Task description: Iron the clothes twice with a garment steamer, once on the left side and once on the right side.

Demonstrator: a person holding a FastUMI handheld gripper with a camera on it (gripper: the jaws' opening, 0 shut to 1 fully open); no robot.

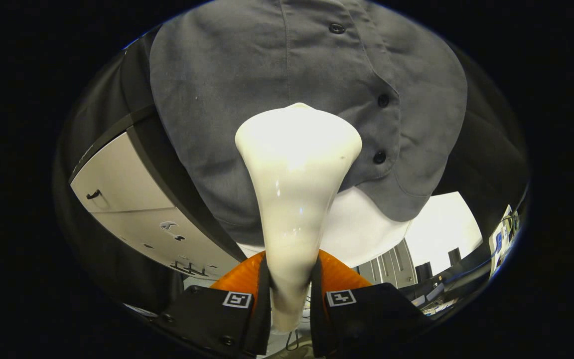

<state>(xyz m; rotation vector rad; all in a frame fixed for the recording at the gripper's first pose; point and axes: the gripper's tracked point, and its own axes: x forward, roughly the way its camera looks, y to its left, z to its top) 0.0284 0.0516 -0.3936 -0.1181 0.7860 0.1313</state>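
Observation:
A white garment steamer [294, 189] rises from between my fingers, its narrow handle clamped by both and its wide head pointing away. My gripper [290, 294] is shut on that handle. Beyond the head hangs a grey button-up shirt [247, 99] with dark buttons down its placket [381, 102]. The steamer head sits against the shirt's lower front, left of the button line and close to the hem. The steamer's body hides the middle strip of the shirt's lower part.
A light cabinet [132, 209] with a dark handle stands to the left of the shirt, framed by a dark post. Below the hem lies a white surface [366, 234]. Desks and equipment [466, 279] show off to the right.

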